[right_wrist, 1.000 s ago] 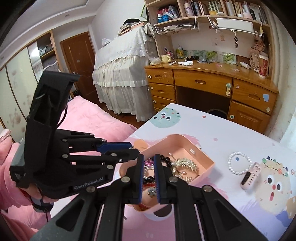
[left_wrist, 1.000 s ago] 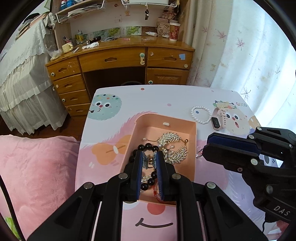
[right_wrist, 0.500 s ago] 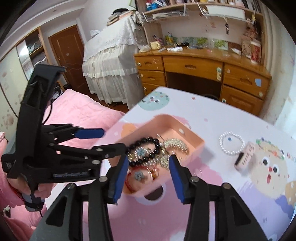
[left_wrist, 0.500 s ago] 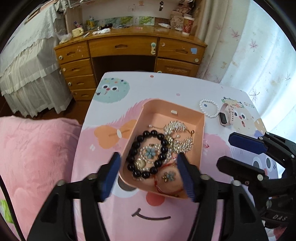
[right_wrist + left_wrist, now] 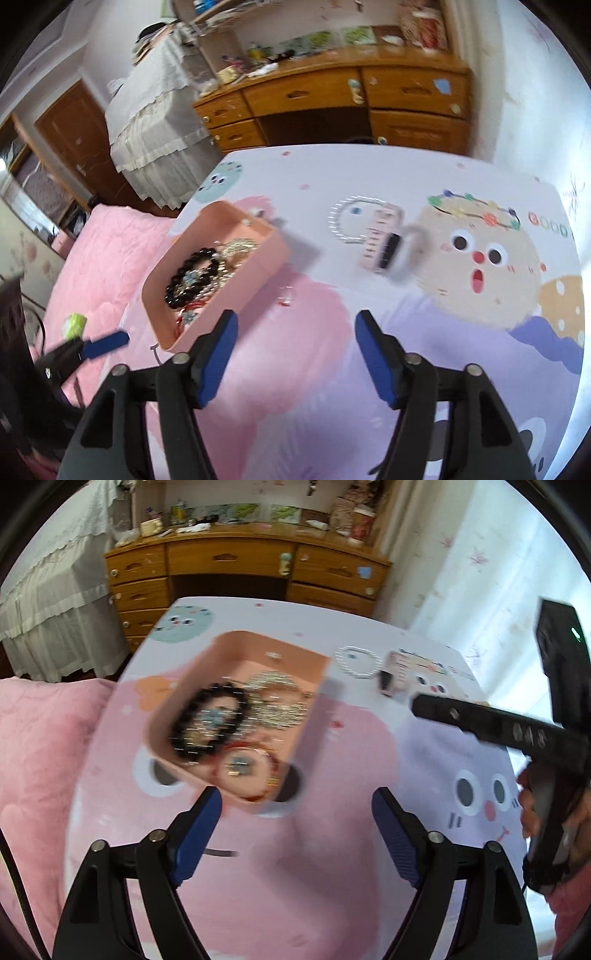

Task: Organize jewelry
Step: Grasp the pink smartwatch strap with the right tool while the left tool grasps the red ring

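Both the left gripper [image 5: 296, 814] and the right gripper [image 5: 296, 338] hover with jaws spread wide, holding nothing. The pink tray [image 5: 255, 273] of jewelry sits on the table [image 5: 424, 369]; a pearl bracelet [image 5: 345, 221] and a pink smartwatch [image 5: 382, 242] lie right of the tray.

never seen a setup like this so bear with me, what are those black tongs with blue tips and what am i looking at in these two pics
They are handheld tools, one in each of a person's hands, each with a camera looking along its two fingers. One picture is from the left gripper, the other from the right gripper. Both are open and hold nothing. On the cartoon-print table sits a pink tray holding a black bead bracelet and other blurred jewelry. Outside the tray, a pearl bracelet and a pink smartwatch lie touching or overlapping.
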`<action>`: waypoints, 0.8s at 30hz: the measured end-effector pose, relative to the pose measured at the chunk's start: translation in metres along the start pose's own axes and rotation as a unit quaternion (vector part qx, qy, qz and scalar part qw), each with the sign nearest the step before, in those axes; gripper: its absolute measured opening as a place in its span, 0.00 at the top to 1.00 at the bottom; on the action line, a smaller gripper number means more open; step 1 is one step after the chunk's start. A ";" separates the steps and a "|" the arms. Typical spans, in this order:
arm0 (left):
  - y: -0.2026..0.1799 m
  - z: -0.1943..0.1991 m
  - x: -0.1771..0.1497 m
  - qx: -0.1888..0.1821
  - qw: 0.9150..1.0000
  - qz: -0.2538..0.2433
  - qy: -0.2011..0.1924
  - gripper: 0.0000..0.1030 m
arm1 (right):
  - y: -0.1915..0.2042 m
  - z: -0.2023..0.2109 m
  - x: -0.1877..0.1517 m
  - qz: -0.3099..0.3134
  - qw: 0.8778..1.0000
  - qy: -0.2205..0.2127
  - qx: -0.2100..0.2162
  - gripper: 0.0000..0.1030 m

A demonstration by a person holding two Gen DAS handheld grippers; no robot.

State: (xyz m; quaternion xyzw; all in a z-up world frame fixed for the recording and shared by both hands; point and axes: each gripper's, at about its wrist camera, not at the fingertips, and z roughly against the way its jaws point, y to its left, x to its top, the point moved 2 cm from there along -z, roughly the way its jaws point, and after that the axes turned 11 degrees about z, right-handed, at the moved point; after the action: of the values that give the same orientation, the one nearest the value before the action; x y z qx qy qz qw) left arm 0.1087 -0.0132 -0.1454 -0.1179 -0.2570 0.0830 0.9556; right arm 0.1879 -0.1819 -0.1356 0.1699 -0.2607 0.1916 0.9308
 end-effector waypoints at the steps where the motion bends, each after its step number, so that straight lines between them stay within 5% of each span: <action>1: -0.008 -0.002 -0.002 0.002 1.000 -0.001 -0.004 0.20 | -0.007 0.000 0.001 -0.002 1.000 0.004 0.004 0.31; 7: -0.059 -0.035 -0.015 0.050 0.998 -0.011 -0.033 0.19 | -0.042 0.001 0.023 0.001 1.000 0.012 0.009 0.30; 15: -0.081 -0.079 -0.012 0.142 0.986 0.049 -0.070 0.19 | -0.088 -0.024 0.056 -0.095 0.992 0.051 0.060 0.30; 24: -0.092 -0.106 0.004 0.175 0.979 0.041 -0.101 0.20 | -0.115 -0.065 0.062 -0.246 0.959 0.100 0.096 0.30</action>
State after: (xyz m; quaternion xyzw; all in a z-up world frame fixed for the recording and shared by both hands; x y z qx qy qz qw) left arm 0.1750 -0.1201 -0.2083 0.0494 -0.3290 0.1772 0.9262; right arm 0.3149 -0.2384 -0.1786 0.2970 -0.0972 -0.0028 0.9499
